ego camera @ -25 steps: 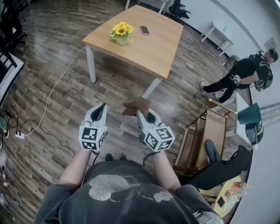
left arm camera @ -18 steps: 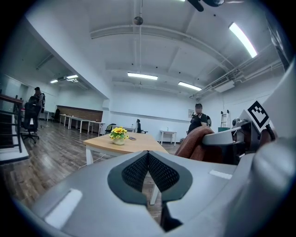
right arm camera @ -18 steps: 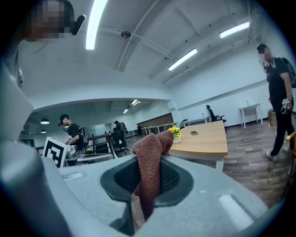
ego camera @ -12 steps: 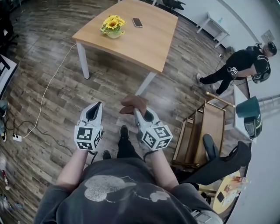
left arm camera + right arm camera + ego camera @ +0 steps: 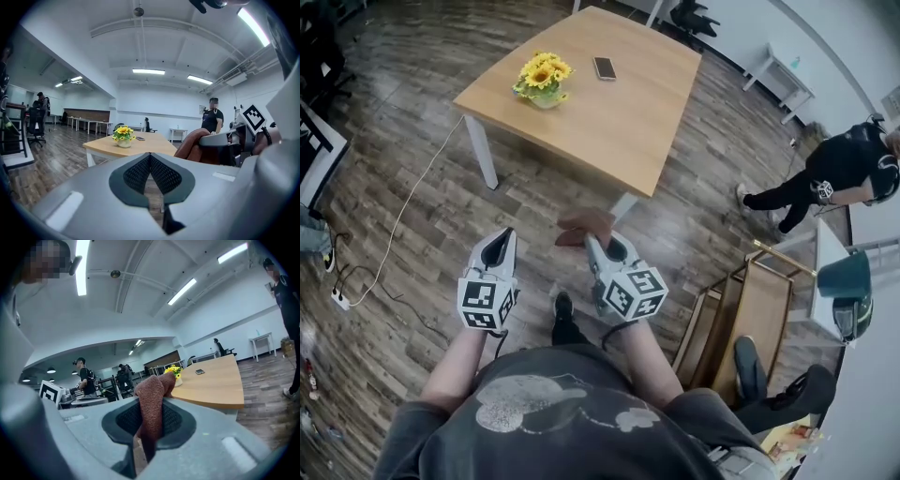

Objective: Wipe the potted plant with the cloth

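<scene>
- Moved since a second ago: the wearer's dark shoe (image 5: 562, 305) now shows stepped forward on the dark wood-plank floor (image 5: 441, 216), between the two arms. Both grippers sit slightly lower in the head view. The bystander in black clothing (image 5: 834, 173) lies nearer that view's right edge.
- Grey two-jaw left gripper (image 5: 500, 239) with marker cube: jaws pressed fully together, nothing between them. It is held out roughly level over the floor, short of the surface.
- Grey two-jaw right gripper (image 5: 598, 242), same type: jaws clamped on the reddish-brown knitted cloth (image 5: 586, 227). The cloth's bunched upper end stands out above the jaw tips, and a narrower tail hangs down between them.
- Light wooden rectangular surface on white legs (image 5: 628, 103): ahead of both grippers, apart from them.
- Potted plant of yellow sunflowers in a pale round pot (image 5: 542, 80): upright on the surface, near its left edge in the head view. It is well apart from the cloth and from both grippers.
- Dark flat rectangular phone (image 5: 605, 67): lying on the surface to the right of the plant, not touching it.
- White cable (image 5: 412, 202): runs across the floor from beside the surface's near-left leg to a white power strip (image 5: 340, 298).
- Wooden-framed rack (image 5: 750, 309): on the floor at the wearer's right.
</scene>
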The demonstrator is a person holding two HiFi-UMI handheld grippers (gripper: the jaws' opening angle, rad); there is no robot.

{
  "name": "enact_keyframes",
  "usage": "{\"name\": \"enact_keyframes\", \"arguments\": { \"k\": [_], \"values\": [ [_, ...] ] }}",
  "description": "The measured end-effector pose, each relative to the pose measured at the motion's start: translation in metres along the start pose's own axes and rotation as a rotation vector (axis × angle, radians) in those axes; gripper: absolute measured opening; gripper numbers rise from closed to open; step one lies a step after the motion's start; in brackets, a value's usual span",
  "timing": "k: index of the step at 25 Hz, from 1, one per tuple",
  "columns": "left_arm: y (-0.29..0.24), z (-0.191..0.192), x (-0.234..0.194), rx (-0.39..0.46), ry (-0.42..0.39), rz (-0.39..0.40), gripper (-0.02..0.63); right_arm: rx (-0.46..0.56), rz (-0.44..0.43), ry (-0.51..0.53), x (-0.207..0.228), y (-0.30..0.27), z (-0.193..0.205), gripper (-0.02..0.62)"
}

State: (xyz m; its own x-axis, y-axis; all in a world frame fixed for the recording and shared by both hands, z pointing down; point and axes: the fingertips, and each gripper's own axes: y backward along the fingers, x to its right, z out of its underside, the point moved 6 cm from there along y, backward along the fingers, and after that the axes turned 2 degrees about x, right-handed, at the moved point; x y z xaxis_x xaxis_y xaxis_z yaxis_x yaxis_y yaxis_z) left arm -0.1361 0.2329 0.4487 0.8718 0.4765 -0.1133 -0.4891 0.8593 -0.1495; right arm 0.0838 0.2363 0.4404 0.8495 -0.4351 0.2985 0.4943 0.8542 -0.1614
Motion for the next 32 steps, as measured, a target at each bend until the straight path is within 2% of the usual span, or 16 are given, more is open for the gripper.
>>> {"name": "enact_keyframes", "arguments": {
  "k": [6, 19, 25, 32],
  "values": [
    [-0.057, -0.017, 0.004, 0.006, -0.021, -0.023, 0.02, 0.005, -0.024, -0.01, 0.051, -0.032, -0.027, 0.049],
    [-0.142, -0.022, 0.018, -0.018, -0.016, -0.067, 0.02, -0.012, -0.014, -0.053, 0.141, -0.064, -0.046, 0.049],
    [-0.159, -0.028, 0.014, -0.022, -0.028, -0.083, 0.018, -0.026, -0.028, -0.066, 0.155, -0.078, -0.047, 0.049],
    [-0.18, -0.021, -0.01, -0.027, 0.001, -0.077, 0.018, -0.054, -0.034, -0.079, 0.159, -0.106, -0.042, 0.049]
  ]
}}
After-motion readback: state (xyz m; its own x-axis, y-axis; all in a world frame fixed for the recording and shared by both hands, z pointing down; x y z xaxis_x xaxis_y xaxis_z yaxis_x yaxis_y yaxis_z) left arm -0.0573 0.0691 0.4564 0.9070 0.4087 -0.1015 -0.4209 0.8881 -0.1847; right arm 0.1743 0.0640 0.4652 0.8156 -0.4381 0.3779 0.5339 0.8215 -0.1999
